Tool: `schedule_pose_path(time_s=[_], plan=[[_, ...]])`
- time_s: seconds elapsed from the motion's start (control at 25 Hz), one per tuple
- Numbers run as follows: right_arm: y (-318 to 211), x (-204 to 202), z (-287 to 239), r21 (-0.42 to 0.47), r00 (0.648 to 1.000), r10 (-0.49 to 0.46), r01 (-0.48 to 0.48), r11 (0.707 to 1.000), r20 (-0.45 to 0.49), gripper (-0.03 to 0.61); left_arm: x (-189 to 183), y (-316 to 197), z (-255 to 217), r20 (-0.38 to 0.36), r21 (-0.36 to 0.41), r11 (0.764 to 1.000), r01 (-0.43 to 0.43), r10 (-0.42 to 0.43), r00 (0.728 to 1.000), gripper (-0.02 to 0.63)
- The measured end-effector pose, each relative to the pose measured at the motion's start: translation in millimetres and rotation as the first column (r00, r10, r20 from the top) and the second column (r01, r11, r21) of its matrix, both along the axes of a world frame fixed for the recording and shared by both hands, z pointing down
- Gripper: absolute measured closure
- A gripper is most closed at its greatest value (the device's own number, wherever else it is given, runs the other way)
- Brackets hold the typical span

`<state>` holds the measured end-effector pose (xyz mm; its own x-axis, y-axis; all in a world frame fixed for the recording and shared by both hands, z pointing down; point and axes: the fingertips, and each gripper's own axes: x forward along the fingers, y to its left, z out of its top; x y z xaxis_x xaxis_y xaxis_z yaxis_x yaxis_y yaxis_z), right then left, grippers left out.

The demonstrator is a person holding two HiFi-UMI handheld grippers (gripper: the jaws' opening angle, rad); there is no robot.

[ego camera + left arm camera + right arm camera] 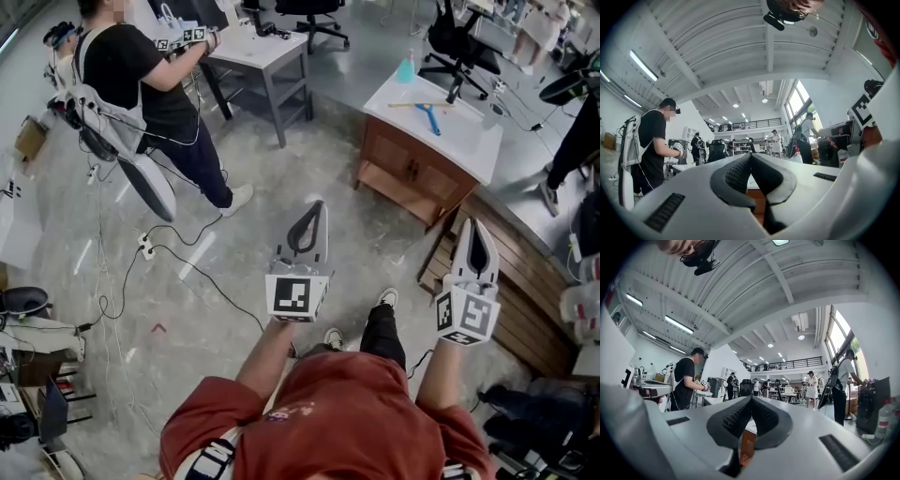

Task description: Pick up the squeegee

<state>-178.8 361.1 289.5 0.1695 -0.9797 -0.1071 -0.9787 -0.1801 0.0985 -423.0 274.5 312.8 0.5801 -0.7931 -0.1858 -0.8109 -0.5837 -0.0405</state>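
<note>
fingers (733, 176) clenched empty, left gripper (318, 207), right gripper (472, 225), open floor (272, 178), cabinet (412, 173), squeegee (429, 117) perhaps atop

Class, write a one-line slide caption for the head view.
Left gripper and right gripper, shut and empty, face the cabinet where a blue squeegee lies.

That blue-handled squeegee (430, 119) on the white-topped wooden cabinet (403, 169) is too tiny to make out its blade, and the black-shirted person (141, 75) gets cut off up top.
</note>
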Motion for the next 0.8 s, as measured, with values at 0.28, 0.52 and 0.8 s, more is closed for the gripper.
schedule_pose_path(time_s=[0.28,0.52,0.8], plan=[[-19.7,22.6,4.8,-0.001,1.0,-0.005,0.005,1.0,0.026,0.569,23.4,-13.7,-9.8,0.012,0.039,0.999,-0.008,0.007,1.0,0.598],[-47.4,48.2,11.8,0.004,0.999,-0.011,0.011,1.0,0.04,0.569,50.0,-37.5,-2.2,0.038,0.028,1.0,-0.004,0.003,0.999,0.598],[-93.9,115.6,16.8,0.001,0.998,0.008,-0.008,1.0,0.069,0.569,116.8,-87.0,-3.9,0.049,0.02,1.0,-0.013,0.012,0.999,0.598]])
